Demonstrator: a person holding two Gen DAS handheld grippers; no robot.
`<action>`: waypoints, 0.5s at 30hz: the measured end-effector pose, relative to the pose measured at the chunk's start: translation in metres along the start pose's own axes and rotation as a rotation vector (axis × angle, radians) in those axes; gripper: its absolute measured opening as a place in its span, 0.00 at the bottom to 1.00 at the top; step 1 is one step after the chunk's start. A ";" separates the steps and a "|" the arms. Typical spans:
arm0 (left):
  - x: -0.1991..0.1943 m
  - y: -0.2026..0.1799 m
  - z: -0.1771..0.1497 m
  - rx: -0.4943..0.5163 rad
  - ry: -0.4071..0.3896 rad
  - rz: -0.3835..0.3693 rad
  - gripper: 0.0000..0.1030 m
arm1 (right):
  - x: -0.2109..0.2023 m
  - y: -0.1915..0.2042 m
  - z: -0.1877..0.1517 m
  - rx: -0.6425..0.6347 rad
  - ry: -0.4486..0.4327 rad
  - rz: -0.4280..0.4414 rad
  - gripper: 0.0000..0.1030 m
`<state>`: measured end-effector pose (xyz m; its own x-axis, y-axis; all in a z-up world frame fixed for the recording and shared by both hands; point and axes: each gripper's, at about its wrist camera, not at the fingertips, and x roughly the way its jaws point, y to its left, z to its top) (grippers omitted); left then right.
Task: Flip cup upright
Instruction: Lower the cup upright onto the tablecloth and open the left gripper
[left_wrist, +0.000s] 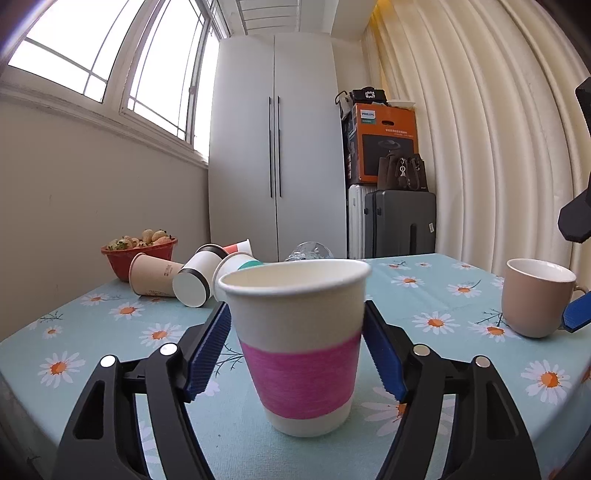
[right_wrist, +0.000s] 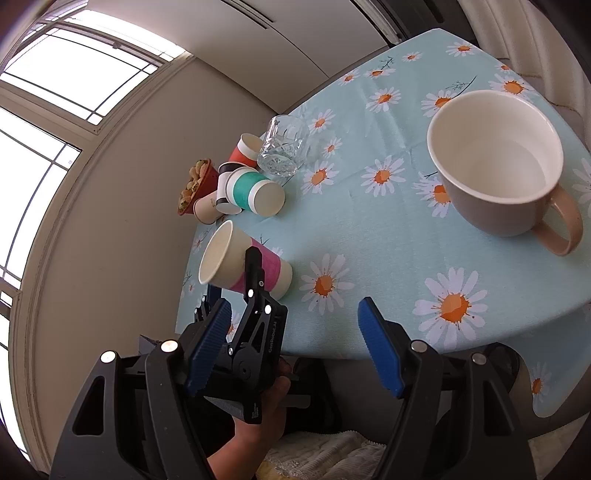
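A white paper cup with a pink band (left_wrist: 299, 343) stands upright on the daisy tablecloth (left_wrist: 443, 295), mouth up. My left gripper (left_wrist: 295, 350) has its blue pads on either side of the cup; small gaps show, so it looks open around it. The same cup (right_wrist: 243, 266) shows in the right wrist view with the left gripper's finger (right_wrist: 255, 269) beside it. My right gripper (right_wrist: 291, 347) is open and empty, held off the table's near edge. A beige mug (right_wrist: 495, 166) stands upright ahead of it.
Several paper cups (left_wrist: 192, 273) lie on their sides at the far left by a red bowl of fruit (left_wrist: 140, 254). A clear glass (right_wrist: 282, 147) stands nearby. The beige mug (left_wrist: 535, 295) stands at right. A wardrobe (left_wrist: 277, 147) and suitcases (left_wrist: 399, 225) stand behind.
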<state>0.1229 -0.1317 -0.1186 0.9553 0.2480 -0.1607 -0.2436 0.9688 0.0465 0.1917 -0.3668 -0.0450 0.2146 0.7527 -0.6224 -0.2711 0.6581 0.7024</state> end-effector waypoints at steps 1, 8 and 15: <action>-0.001 0.000 0.000 0.002 -0.004 0.001 0.75 | 0.000 0.000 0.000 0.000 0.000 -0.001 0.69; -0.001 0.003 0.006 -0.015 0.002 0.006 0.84 | -0.001 0.000 0.000 -0.003 -0.008 0.001 0.69; -0.010 0.005 0.022 -0.002 -0.010 -0.017 0.88 | -0.007 0.000 0.000 -0.006 -0.036 0.026 0.69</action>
<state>0.1160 -0.1298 -0.0949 0.9608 0.2319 -0.1519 -0.2281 0.9727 0.0422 0.1900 -0.3720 -0.0409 0.2406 0.7699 -0.5911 -0.2827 0.6382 0.7161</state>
